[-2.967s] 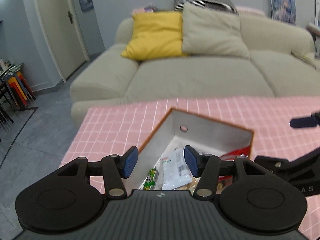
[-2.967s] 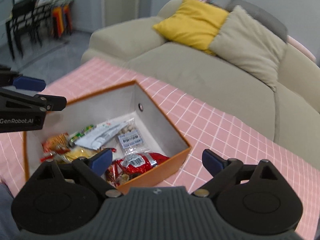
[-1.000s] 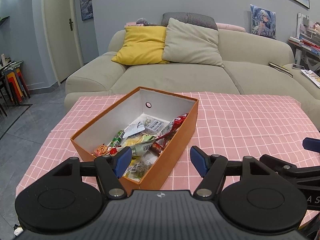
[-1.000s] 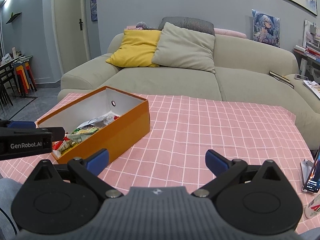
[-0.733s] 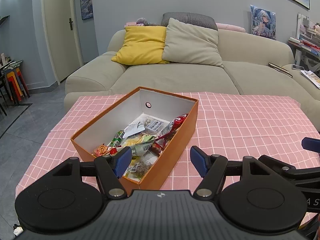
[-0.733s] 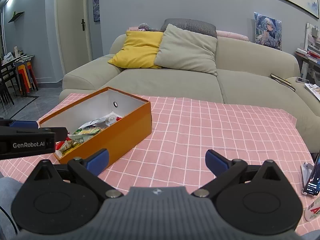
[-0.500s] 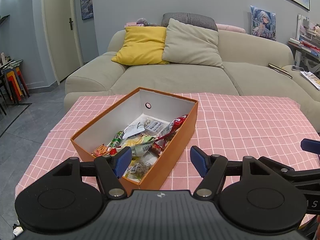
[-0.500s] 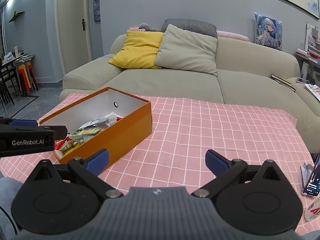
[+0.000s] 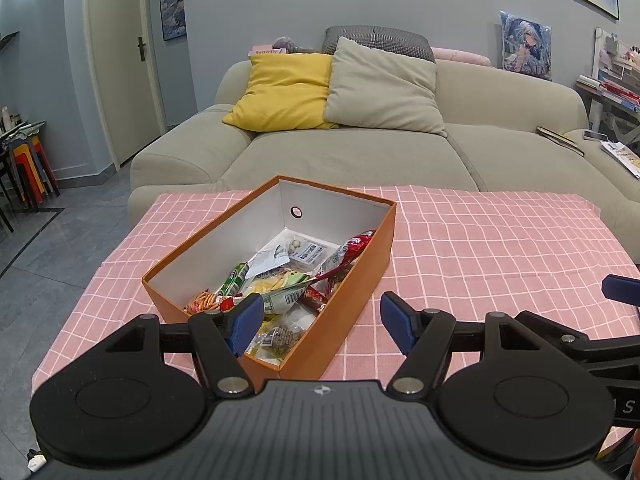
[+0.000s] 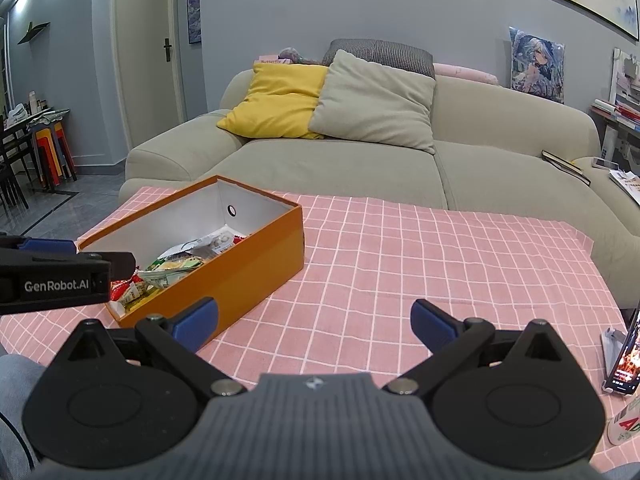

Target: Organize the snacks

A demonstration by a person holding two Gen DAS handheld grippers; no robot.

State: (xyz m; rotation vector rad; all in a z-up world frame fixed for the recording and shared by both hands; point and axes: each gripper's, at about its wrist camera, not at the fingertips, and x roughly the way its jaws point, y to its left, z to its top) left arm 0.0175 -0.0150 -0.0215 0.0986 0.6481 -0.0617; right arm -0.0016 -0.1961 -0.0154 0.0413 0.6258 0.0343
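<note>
An orange cardboard box [image 9: 362,280] sits on a table covered by a pink checked cloth [image 9: 500,248], its white inside holding a heap of snack packets [image 9: 280,276], among them a red wrapper [image 9: 348,250] against the right wall and a green-and-white stick pack [image 9: 234,278]. The left gripper [image 9: 320,322] hovers at the box's near end, at 6 o'clock from it, fingers spread apart and grasping nothing. The right gripper [image 10: 314,322] hangs over bare cloth, the box at its 10 o'clock, fingers likewise released wide. A phone on a stand [image 10: 626,354] sits at the right gripper's 3 o'clock. Behind the table is a beige sofa [image 9: 360,156] with a yellow cushion [image 9: 286,92].
</note>
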